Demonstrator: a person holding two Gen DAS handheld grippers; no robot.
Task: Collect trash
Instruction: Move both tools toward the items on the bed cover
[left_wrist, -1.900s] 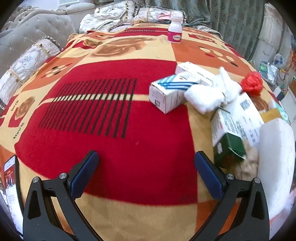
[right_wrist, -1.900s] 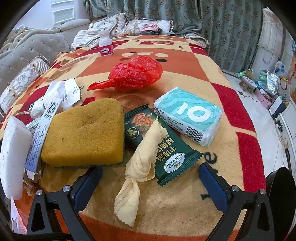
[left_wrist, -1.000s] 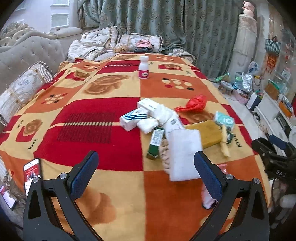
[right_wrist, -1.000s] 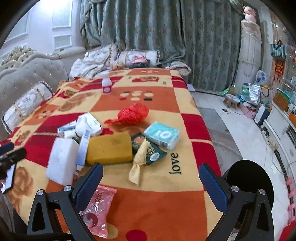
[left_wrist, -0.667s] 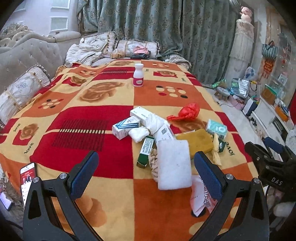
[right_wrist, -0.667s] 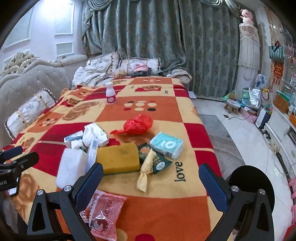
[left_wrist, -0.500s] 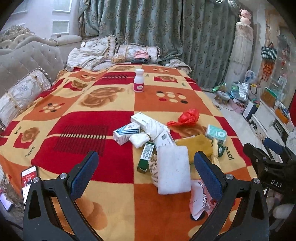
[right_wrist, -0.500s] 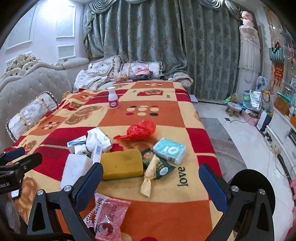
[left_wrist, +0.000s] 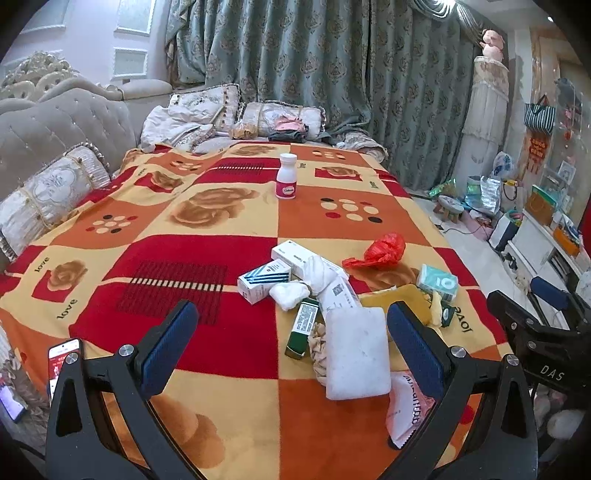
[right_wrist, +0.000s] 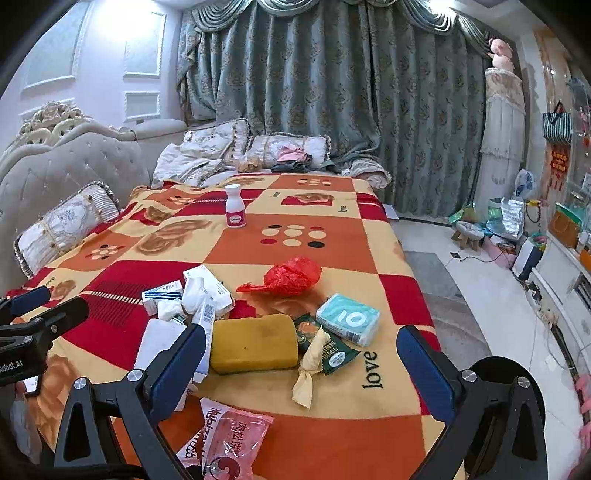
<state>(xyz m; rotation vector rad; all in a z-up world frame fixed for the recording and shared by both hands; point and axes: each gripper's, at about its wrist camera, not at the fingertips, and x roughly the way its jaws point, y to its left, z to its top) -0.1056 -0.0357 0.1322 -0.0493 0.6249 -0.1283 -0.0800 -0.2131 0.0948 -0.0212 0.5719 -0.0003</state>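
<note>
A heap of trash lies on the checked blanket: a red plastic bag (right_wrist: 291, 276), a teal tissue pack (right_wrist: 348, 318), a yellow sponge (right_wrist: 254, 342), a green snack wrapper (right_wrist: 328, 352), a pink wrapper (right_wrist: 229, 441), small boxes (left_wrist: 264, 281) and a white foam block (left_wrist: 356, 356). My left gripper (left_wrist: 288, 350) is open and empty, held back above the blanket's near edge. My right gripper (right_wrist: 303, 373) is open and empty, above the near edge by the sponge.
A white pill bottle (left_wrist: 287, 181) stands far back on the blanket. A phone (left_wrist: 61, 360) lies at the near left edge. A black round bin (right_wrist: 496, 373) stands on the floor at right. Pillows and a tufted headboard (left_wrist: 55, 125) line the left and back.
Both grippers have pulled back and risen away from the heap, so the whole bed now shows. Both stay open. Nothing on the blanket has moved.
</note>
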